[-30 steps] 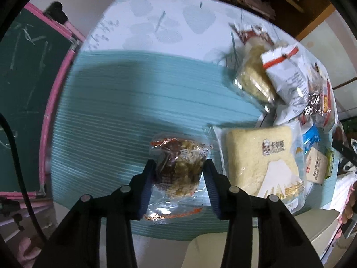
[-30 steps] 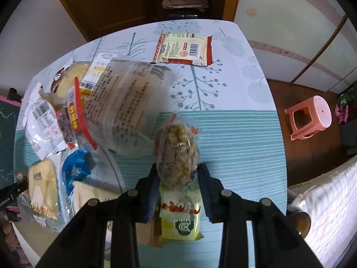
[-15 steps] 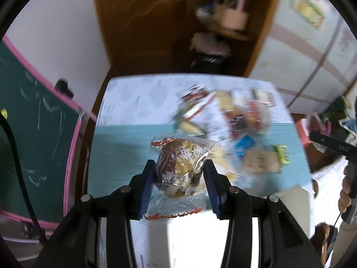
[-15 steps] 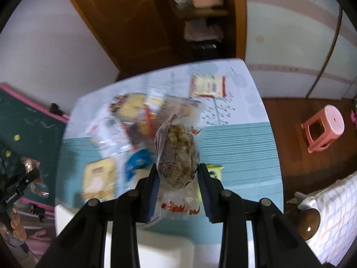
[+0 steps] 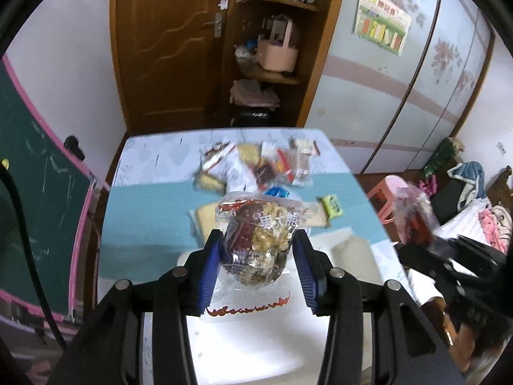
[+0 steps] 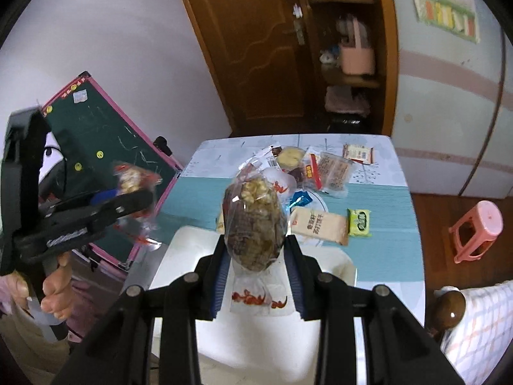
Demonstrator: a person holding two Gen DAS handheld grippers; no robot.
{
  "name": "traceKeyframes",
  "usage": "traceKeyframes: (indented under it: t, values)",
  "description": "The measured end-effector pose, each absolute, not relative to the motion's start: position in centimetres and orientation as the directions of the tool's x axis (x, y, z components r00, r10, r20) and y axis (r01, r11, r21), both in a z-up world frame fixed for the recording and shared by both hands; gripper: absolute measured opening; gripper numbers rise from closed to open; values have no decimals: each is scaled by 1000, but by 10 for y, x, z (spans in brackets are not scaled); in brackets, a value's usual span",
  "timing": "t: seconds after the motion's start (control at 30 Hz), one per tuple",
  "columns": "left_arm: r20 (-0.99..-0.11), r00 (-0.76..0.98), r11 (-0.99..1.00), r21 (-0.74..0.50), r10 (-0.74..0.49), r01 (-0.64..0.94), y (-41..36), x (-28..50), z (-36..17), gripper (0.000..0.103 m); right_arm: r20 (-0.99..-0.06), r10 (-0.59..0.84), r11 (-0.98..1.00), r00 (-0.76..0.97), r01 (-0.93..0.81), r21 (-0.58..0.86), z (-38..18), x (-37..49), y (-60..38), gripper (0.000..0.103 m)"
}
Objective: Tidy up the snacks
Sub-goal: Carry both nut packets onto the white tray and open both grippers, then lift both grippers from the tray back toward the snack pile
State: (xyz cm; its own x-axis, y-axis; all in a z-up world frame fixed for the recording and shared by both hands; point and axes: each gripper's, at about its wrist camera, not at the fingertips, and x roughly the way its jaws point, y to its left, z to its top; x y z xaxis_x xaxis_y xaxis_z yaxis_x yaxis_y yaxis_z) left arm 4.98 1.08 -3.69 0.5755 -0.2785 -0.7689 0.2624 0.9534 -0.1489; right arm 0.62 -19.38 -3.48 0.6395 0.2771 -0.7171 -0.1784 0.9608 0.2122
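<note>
1. Both tongs have risen well clear of the table since a second ago; then you were down at the cloth with each pack just pinched, and now the whole room shows behind them.
2. Your left tongs (image 5: 258, 256) are clamped on a nut pack (image 5: 258, 243), the blue pads pressing its two sides.
3. Your right tongs (image 6: 255, 258) are clamped on a second nut pack (image 6: 255, 224) the same way.
4. Each pack hangs in the air above a white bin (image 6: 192, 243) that sits directly under and ahead of the tongs, at the near table (image 5: 144, 221) edge.
5. Progress, as I judge it: early. Two packs are lifted but not yet dropped, and the bin floor looks bare where it shows.
6. Left to do: the pile (image 5: 256, 166) of snacks lies well ahead of the tongs on the cloth, with a green pack (image 6: 359, 222) and a biscuit pack (image 6: 320, 226) nearer.
7. Left pack: long axis runs forward along the fingers, filled end ahead, red-trimmed seal back toward your hand.
8. Right pack: the same, long axis along the fingers, bulging end forward, flat sealed tail trailing between the jaws.
</note>
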Motion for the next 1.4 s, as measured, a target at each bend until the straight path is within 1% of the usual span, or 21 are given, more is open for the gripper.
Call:
traceKeyframes:
  t: [0.1,0.17,0.27,0.43,0.57,0.6,0.63,0.67,0.7,0.73,0.77,0.83,0.87,0.9,1.13,1.4]
  values:
    - [-808,536,964,-140,-244,226,9,45,-69,43,-744,233,972,626,-138,189,-54,-7,-185,34]
    - [-822,532,972,-102,-201,211,6,38,-87,43,-776,223,975,590,-134,178,-68,-11,-179,34]
    - [-829,543,983,-37,-132,182,3,27,-109,43,-807,159,987,569,-119,110,-82,-17,-172,34]
    - [-846,520,987,-45,-121,155,4,20,-124,44,-834,120,992,538,-102,78,-101,-19,-165,34]
    - [-828,553,989,-6,-88,149,4,16,-120,44,-859,98,993,503,-105,52,-116,-21,-155,35]
    - [-823,562,989,2,-84,150,2,14,-119,45,-865,102,993,490,-106,57,-119,-19,-155,35]
    - [-818,569,988,6,-82,152,1,13,-117,56,-871,104,993,480,-103,61,-122,-19,-155,35]
    - [-812,578,988,7,-85,155,1,11,-115,73,-872,103,993,479,-102,62,-122,-20,-154,35]
    - [-807,584,988,8,-86,156,0,10,-114,79,-873,103,993,476,-101,62,-122,-20,-154,35]
    - [-800,593,988,6,-89,156,0,8,-112,84,-875,96,994,474,-94,58,-122,-20,-155,41]
    - [-795,600,987,2,-95,158,0,7,-110,84,-876,87,995,474,-86,53,-122,-20,-154,54]
    - [-790,605,987,0,-98,161,-1,6,-107,86,-875,71,997,479,-57,49,-122,-22,-158,65]
    - [-790,606,987,2,-97,160,-1,6,-107,89,-873,69,998,484,-46,53,-121,-22,-160,65]
    - [-790,605,987,4,-94,160,-2,5,-107,89,-870,69,998,488,-40,57,-120,-22,-162,65]
    - [-804,587,987,0,-96,161,-3,3,-108,90,-859,77,997,506,-47,62,-113,-24,-160,65]
    - [-798,593,987,-5,-102,163,-3,0,-106,90,-844,86,996,529,-70,58,-109,-26,-157,65]
